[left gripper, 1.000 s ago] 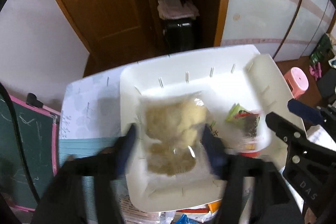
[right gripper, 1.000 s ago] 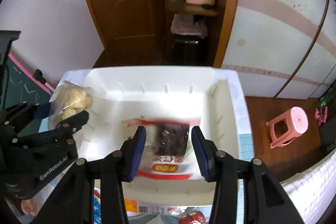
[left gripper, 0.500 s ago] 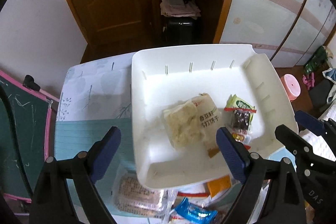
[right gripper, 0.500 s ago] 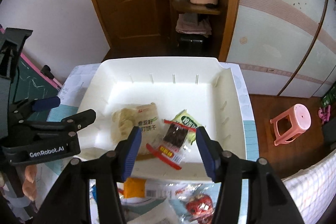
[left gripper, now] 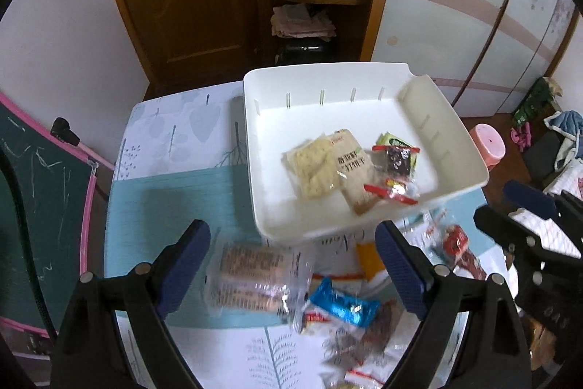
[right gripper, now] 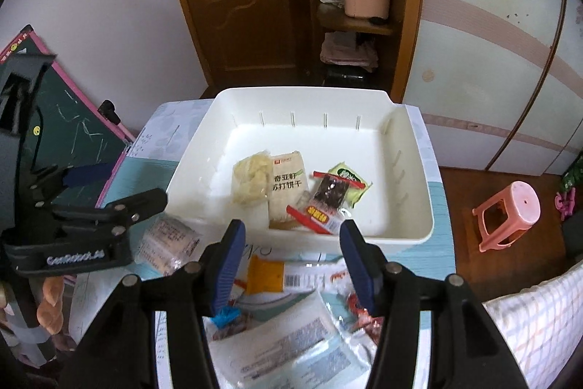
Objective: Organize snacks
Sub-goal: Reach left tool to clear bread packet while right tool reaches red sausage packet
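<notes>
Inside, crinkly snack packets point(right gripper: 288, 185), smooth white bin point(right gripper: 419, 177)

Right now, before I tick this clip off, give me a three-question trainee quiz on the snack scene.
1. True or false: the white bin holds no snacks.
2. Which snack lies between the left claw fingers' line of sight on the table? A) clear pack of brown biscuits B) green packet C) pink stool
3. Fill in: the right claw is ____ and holds nothing.

Key: 1 false, the cracker packet, the pale yellow snack bag and the dark red-edged packet lie in it. 2 A. 3 open.
</notes>
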Demonstrator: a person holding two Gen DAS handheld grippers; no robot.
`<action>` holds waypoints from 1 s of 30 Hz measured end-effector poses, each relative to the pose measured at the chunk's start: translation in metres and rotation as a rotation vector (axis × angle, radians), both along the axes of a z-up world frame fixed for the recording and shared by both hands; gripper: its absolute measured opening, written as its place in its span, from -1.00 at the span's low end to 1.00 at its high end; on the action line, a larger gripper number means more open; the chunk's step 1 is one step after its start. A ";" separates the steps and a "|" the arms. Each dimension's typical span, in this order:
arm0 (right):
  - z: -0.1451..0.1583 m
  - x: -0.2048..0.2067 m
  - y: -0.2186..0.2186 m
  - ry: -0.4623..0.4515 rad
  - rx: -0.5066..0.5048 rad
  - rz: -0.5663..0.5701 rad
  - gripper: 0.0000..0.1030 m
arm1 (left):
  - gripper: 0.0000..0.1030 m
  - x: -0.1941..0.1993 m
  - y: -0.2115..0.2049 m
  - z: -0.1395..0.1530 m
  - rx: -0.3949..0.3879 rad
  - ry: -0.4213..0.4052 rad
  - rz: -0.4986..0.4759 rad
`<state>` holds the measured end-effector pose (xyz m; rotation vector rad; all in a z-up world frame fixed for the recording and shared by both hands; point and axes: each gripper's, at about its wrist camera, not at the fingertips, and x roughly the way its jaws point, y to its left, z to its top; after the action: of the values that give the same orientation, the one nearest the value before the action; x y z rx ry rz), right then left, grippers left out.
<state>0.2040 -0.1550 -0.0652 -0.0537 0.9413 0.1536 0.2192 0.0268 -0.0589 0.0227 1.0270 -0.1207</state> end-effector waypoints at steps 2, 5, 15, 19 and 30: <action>0.001 -0.008 0.001 -0.009 -0.008 -0.005 0.06 | 0.77 -0.013 0.003 0.000 0.000 -0.007 -0.005; 0.002 -0.021 0.001 -0.022 -0.021 -0.024 0.06 | 0.77 -0.031 0.004 -0.002 0.001 -0.012 -0.024; -0.007 -0.057 0.000 -0.039 -0.039 -0.050 0.06 | 0.77 -0.085 0.001 -0.012 0.021 -0.026 -0.103; -0.014 -0.071 -0.004 -0.042 -0.053 -0.058 0.06 | 0.77 -0.105 -0.002 -0.022 0.051 -0.047 -0.134; -0.055 -0.085 -0.028 0.021 -0.125 -0.107 0.06 | 0.77 -0.121 0.008 -0.071 0.122 0.007 -0.132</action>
<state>0.1193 -0.1825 -0.1202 -0.1169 0.9722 -0.0037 0.0977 0.0350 -0.1298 0.2009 1.0390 -0.1784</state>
